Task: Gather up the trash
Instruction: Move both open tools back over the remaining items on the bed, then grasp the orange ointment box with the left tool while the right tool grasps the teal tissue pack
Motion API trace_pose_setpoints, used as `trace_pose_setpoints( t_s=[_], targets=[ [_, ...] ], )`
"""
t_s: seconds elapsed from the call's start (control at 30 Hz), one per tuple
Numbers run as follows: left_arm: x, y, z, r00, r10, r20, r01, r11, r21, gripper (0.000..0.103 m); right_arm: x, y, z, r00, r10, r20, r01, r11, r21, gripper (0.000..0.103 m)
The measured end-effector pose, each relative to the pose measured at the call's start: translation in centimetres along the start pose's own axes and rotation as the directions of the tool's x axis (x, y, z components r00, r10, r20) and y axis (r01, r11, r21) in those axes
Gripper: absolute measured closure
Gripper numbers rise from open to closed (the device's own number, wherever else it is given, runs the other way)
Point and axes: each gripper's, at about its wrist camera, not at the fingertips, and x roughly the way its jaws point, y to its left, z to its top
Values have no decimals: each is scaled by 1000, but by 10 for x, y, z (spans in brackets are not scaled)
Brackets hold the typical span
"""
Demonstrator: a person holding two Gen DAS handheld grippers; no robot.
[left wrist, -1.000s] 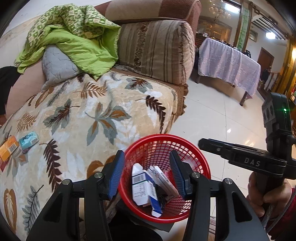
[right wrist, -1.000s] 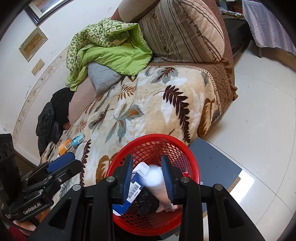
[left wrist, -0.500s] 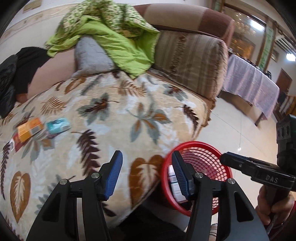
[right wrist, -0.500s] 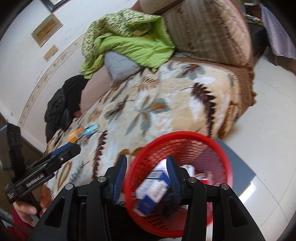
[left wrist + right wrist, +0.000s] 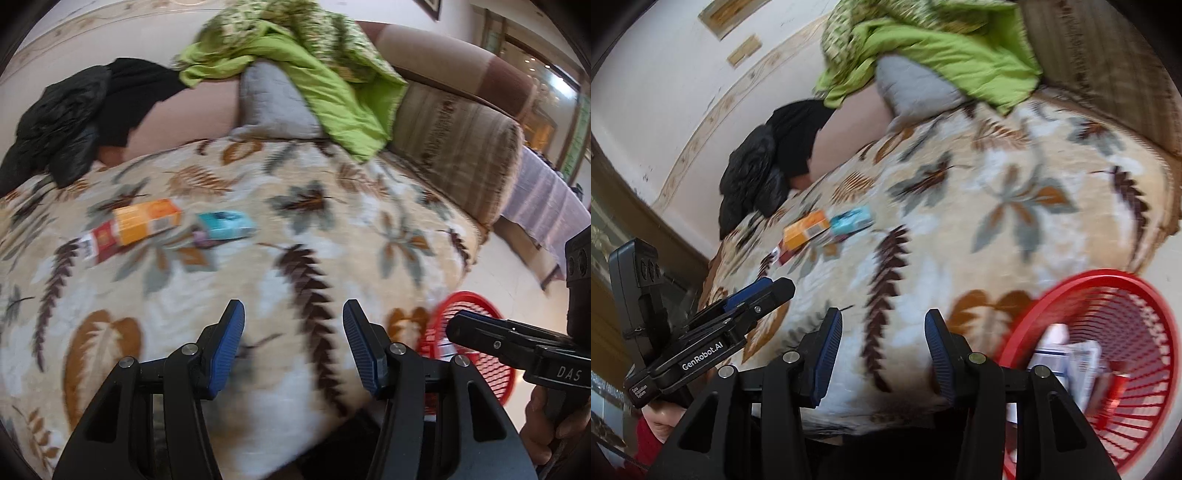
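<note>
While hovering above the blanket [image 5: 295, 229], left claw [image 5: 293, 347] half open, empty, right claw [image 5: 882, 350] alike

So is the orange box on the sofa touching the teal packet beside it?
Apart. The left wrist view shows a strip of leaf-print blanket between the orange box and the teal packet.

Left gripper [image 5: 293, 347] and right gripper [image 5: 882, 352]: both tilted downward, jaws just been opening, nothing between the 2 pads of either.
</note>
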Motion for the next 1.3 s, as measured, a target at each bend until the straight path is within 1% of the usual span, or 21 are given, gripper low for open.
trace_pose_setpoints(
  t_s=[0.03, 0.1, 0.23, 0.33, 0.37, 0.43, 0.53, 0.57, 0.63, 0.67, 0.73, 0.8, 0.87, 0.9, 0.97, 1.07, 1.13, 1.2, 1.23, 1.27, 1.3],
  targets=[
    [-1, 9, 0, 1000, 16, 4, -16, 1000, 1, 47, 7, 5, 1, 1000, 2, -9, -2, 1000, -5, 53],
    [-2, 33, 2, 998, 58, 16, -58, 998, -1, 39, 24, 17, 5, 999, 19, -34, -19, 1000, -8, 53],
    [2, 88, 18, 994, 108, 19, -108, 994, -27, 38, 46, 32, 11, 998, 37, -58, -37, 999, -5, 53],
    [13, 121, 42, 994, 111, 18, -110, 992, -61, 34, 61, 43, 10, 996, 46, -75, -47, 999, -13, 53],
    [20, 132, 52, 992, 126, 18, -124, 990, -71, 33, 68, 47, 8, 995, 52, -88, -54, 998, -17, 53],
    [32, 146, 68, 992, 124, 14, -123, 990, -75, 30, 77, 51, 5, 992, 60, -107, -63, 998, -27, 53],
    [61, 165, 93, 991, 137, 6, -136, 988, -79, 29, 94, 49, -7, 987, 51, -154, -56, 998, -30, 53],
    [72, 169, 99, 991, 132, -6, -132, 988, -75, 29, 95, 48, -7, 985, 61, -162, -66, 998, -23, 53],
    [100, 182, 112, 989, 141, -40, -144, 987, -76, 29, 92, 48, -4, 988, 83, -133, -88, 996, -29, 51],
    [109, 186, 115, 990, 133, -53, -137, 988, -76, 29, 93, 46, -4, 988, 83, -132, -87, 996, -24, 49],
    [134, 196, 122, 988, 123, -95, -131, 988, -84, 29, 96, 43, -4, 985, 93, -147, -94, 996, -5, 49],
    [154, 201, 127, 984, 125, -124, -134, 988, -71, 29, 97, 41, -4, 984, 99, -149, -100, 995, -1, 49],
    [168, 201, 126, 981, 98, -168, -110, 992, -64, 29, 98, 40, -3, 983, 103, -151, -104, 995, 3, 49],
    [173, 198, 124, 978, 65, -197, -77, 996, -53, 29, 98, 39, -3, 983, 106, -152, -106, 994, 5, 49],
    [175, 186, 118, 974, 20, -224, -22, 1000, -6, 29, 98, 37, -2, 982, 115, -153, -114, 993, 13, 49],
    [174, 160, 103, 967, 40, -250, -9, 992, 127, 29, 97, 32, 0, 978, 140, -153, -135, 990, 45, 49],
    [177, 143, 92, 960, 86, -265, -30, 977, 210, 29, 99, 29, 0, 975, 156, -159, -147, 987, 67, 49],
    [183, 133, 87, 957, 119, -266, -50, 966, 252, 29, 100, 27, 1, 973, 165, -159, -153, 985, 83, 49],
    [186, 132, 85, 957, 141, -252, -74, 963, 258, 29, 99, 27, 1, 974, 165, -157, -154, 985, 83, 49],
    [188, 131, 85, 958, 158, -240, -95, 962, 255, 33, 99, 28, 1, 974, 164, -155, -153, 985, 80, 49],
    [192, 131, 86, 956, 175, -235, -120, 965, 232, 47, 98, 28, 1, 975, 160, -153, -150, 986, 76, 49]
  ],
)
